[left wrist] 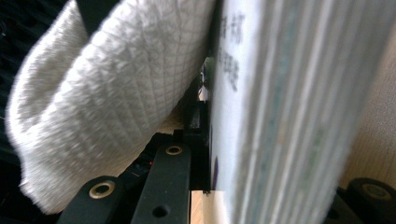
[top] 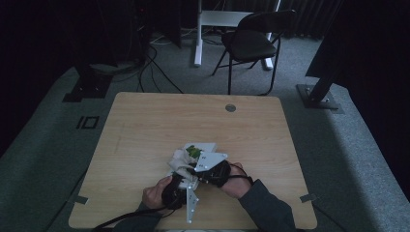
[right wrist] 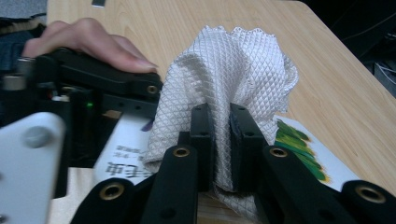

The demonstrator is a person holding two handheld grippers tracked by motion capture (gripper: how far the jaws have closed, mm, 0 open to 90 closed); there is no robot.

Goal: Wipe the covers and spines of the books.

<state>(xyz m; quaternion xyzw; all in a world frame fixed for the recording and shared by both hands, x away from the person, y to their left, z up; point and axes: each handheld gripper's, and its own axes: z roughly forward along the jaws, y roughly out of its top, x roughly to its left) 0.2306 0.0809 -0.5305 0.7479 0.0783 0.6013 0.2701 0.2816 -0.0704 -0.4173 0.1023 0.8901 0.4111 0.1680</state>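
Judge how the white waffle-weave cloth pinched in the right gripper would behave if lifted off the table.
Probably floppy: the cloth bunches in soft folds above the right gripper, so it should drape and hang. Likely light, since a thin pinch gathers it. Its textured weave probably resists slipping, though it may drag across the printed white packet beneath.

One overhead view, two close gripper views, sharing the cloth (right wrist: 224, 74).

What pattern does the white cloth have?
The white cloth has a fine diamond-grid weave, clearest in the right gripper view.
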